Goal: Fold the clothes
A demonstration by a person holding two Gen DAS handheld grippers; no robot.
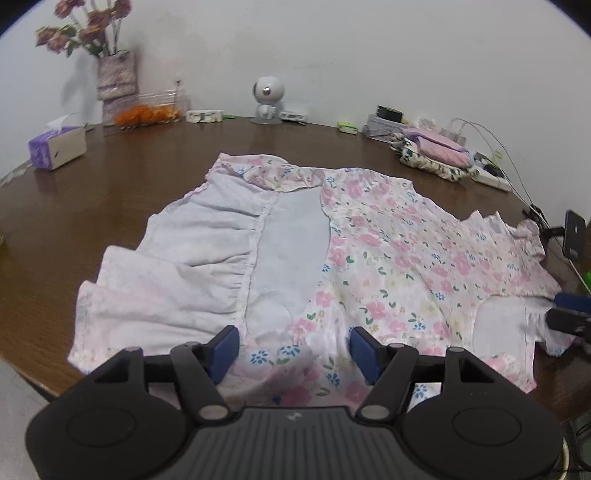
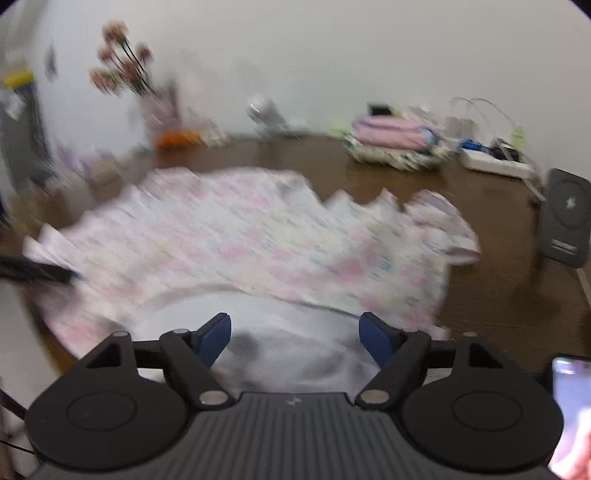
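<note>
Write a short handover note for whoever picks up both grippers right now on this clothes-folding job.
Left gripper: open, over the near edge of the floral garment, holding nothing.
Right gripper: open, empty, at the garment's right side; its view is blurred.
The garment lies spread on the brown table, its left part turned over, pale underside up.
Folded clothes are stacked at the far right.
Left to do: finish folding this garment.

A home room: a brown wooden table [image 1: 110,177] against a white wall, with flowers [image 1: 85,27] upper left, a tissue box [image 1: 57,147] and folded clothes [image 1: 436,149].
</note>
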